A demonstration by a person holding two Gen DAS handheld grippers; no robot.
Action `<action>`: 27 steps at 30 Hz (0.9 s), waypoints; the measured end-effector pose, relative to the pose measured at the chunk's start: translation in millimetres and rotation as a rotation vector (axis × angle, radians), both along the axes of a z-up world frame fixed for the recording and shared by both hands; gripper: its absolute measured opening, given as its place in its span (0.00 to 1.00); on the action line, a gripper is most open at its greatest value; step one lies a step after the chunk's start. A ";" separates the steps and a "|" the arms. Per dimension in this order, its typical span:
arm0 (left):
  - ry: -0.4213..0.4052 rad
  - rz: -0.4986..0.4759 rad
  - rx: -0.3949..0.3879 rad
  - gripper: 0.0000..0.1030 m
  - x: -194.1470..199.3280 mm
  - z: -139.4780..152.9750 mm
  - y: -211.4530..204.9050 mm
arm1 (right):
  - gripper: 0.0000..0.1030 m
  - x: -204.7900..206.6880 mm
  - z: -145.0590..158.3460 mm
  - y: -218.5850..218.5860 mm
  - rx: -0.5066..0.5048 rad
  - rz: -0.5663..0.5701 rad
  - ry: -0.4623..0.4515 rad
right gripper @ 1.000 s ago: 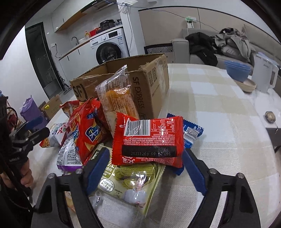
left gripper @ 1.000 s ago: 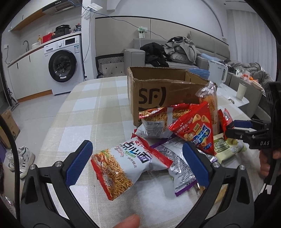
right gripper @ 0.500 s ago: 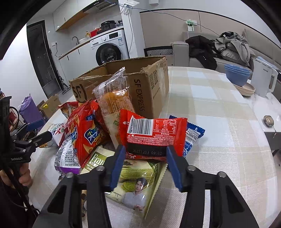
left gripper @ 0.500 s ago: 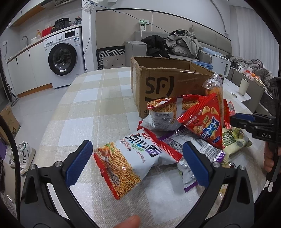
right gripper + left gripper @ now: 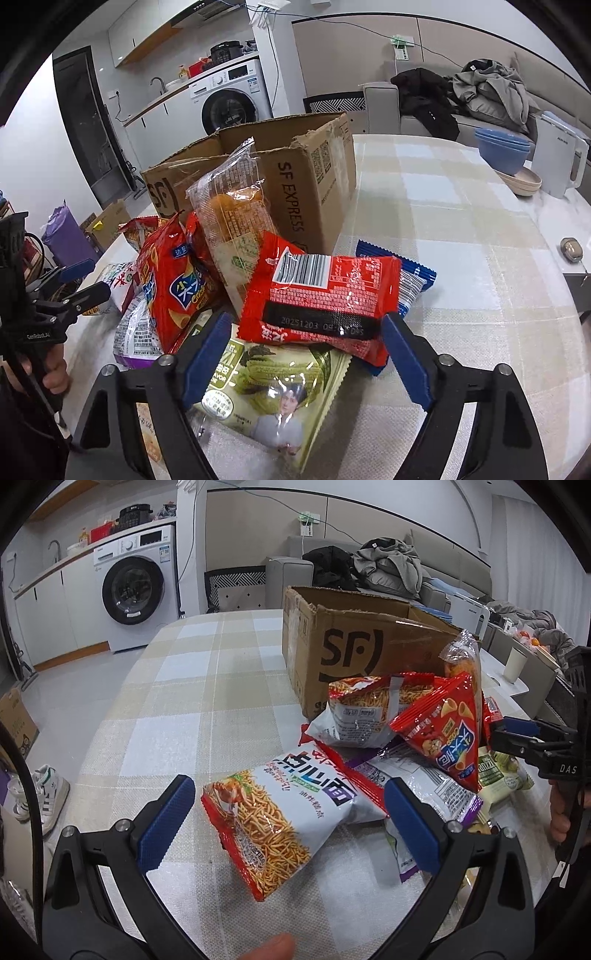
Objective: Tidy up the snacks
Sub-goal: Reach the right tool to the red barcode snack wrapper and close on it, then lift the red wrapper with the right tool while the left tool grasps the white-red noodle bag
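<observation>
Two hand-held grippers work over a checked tablecloth (image 5: 192,686), both angled downward toward a heap of snack packets. Landmark: the open SF Express cardboard box (image 5: 354,646) standing upright on the table; the heap lies against its near wall.

Left gripper (image 5: 288,823): jaws spread wide, blue pads on either side of a white-and-red crispy noodle snack bag (image 5: 284,812) without touching it. This bag lies flat on the cloth at the edge of the heap farthest from the box. A fingertip (image 5: 269,949) of the holding hand shows at the bottom edge of the left wrist view.

Right gripper (image 5: 306,354): jaws have just been opening and now stand wide. A red packet with a barcode (image 5: 321,295) lies between the pads, which stand clear of its ends. The red packet rests on top of a green packet (image 5: 266,384) and overlaps a blue-and-white packet (image 5: 410,280), all on the box's near side. The hand (image 5: 565,812) gripping the right gripper's handle appears at the right edge of the left wrist view.

Remaining heap: a red corn-cone crisps bag (image 5: 173,288) leans tilted, a clear bag of orange snacks (image 5: 232,214) stands upright against the box wall, a second noodle snack bag (image 5: 373,712) and a purple-edged silver packet (image 5: 424,794) lie beneath them.
</observation>
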State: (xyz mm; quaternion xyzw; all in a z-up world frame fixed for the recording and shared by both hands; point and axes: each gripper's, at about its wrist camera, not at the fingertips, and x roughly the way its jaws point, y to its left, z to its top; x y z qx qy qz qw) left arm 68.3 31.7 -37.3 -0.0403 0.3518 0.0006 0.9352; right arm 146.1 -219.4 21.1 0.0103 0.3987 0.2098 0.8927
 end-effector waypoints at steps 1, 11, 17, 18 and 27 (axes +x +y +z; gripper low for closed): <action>0.004 0.001 -0.007 0.99 1.3 -1.3 1.4 | 0.85 1.4 -0.6 3.0 -0.009 -0.003 0.005; 0.011 0.002 -0.011 0.99 5.9 -4.9 4.6 | 0.79 18.0 0.0 7.7 -0.016 -0.048 0.019; 0.015 -0.002 -0.005 0.99 8.0 -7.3 4.3 | 0.51 15.2 0.3 -3.7 -0.011 -0.043 0.011; 0.015 -0.002 -0.004 0.99 7.9 -7.6 3.9 | 0.47 14.7 -0.2 -6.0 -0.013 -0.047 0.007; 0.023 -0.009 -0.007 0.99 6.2 -7.4 0.5 | 0.46 3.1 6.1 -15.0 0.013 -0.039 -0.051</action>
